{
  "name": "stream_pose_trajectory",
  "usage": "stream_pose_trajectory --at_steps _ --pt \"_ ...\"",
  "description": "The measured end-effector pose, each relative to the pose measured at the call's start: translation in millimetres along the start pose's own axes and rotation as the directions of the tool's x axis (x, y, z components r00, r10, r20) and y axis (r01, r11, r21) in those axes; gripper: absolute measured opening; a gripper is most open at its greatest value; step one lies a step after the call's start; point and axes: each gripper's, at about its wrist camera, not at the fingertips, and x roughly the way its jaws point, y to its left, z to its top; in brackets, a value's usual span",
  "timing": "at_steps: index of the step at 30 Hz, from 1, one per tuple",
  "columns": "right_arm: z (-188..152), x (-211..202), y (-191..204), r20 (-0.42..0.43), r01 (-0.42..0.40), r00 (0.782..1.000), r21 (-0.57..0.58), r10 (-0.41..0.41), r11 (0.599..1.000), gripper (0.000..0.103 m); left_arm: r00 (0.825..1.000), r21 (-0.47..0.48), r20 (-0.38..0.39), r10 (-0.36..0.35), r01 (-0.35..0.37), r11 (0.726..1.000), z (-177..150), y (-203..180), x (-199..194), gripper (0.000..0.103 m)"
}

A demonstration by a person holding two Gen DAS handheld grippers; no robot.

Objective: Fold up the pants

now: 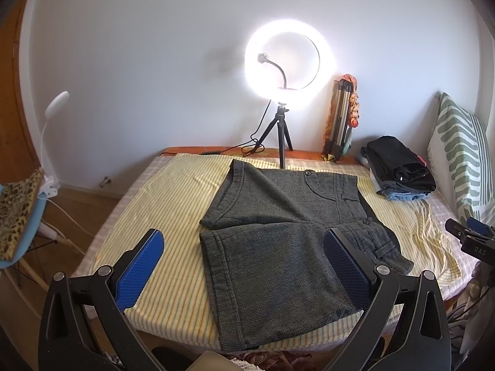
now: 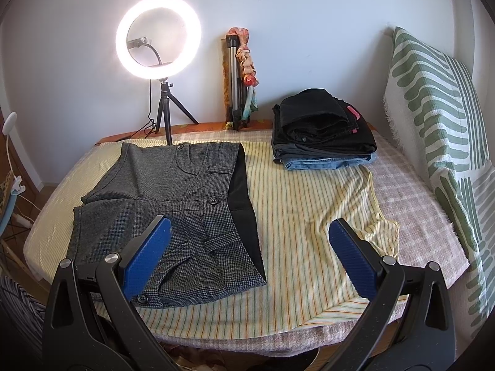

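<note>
Grey checked shorts (image 1: 278, 232) lie flat on the yellow striped cloth (image 1: 173, 204), legs to the left, waistband with black lining to the right. They also show in the right wrist view (image 2: 173, 201). My left gripper (image 1: 244, 262) is open and empty, held above the near leg, apart from it. My right gripper (image 2: 250, 253) is open and empty, above the waistband's near corner and the cloth (image 2: 309, 216). The right gripper's body (image 1: 473, 241) shows at the right edge of the left wrist view.
A stack of folded dark pants and jeans (image 2: 321, 133) sits at the back right. A lit ring light on a tripod (image 2: 157, 37) and a folded tripod (image 2: 235, 77) stand at the back wall. A green-patterned cushion (image 2: 439, 117) leans right. A chair (image 1: 18, 216) stands left.
</note>
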Motion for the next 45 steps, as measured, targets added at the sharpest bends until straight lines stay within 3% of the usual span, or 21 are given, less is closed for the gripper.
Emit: stream_pose_trajectory --at_steps 27,37,41,45 --pt "1 3 10 -0.002 0.007 1.0 -0.014 -0.007 1.0 0.103 0.999 -0.003 -0.04 -0.009 0.009 1.0 -10 4 13 0.102" --pt "5 3 16 0.0 -0.003 1.0 -0.038 0.003 0.999 0.103 0.993 0.013 -0.108 -0.055 0.057 0.998 -21 7 29 0.102" --pt "4 11 15 -0.02 -0.035 0.999 -0.059 0.034 0.998 0.103 0.987 0.027 -0.135 -0.092 0.096 0.995 -22 14 37 0.097" --pt "0 19 20 -0.037 -0.069 0.997 -0.189 0.063 0.98 0.103 0.982 0.082 -0.155 -0.108 0.122 0.989 -27 19 45 0.088"
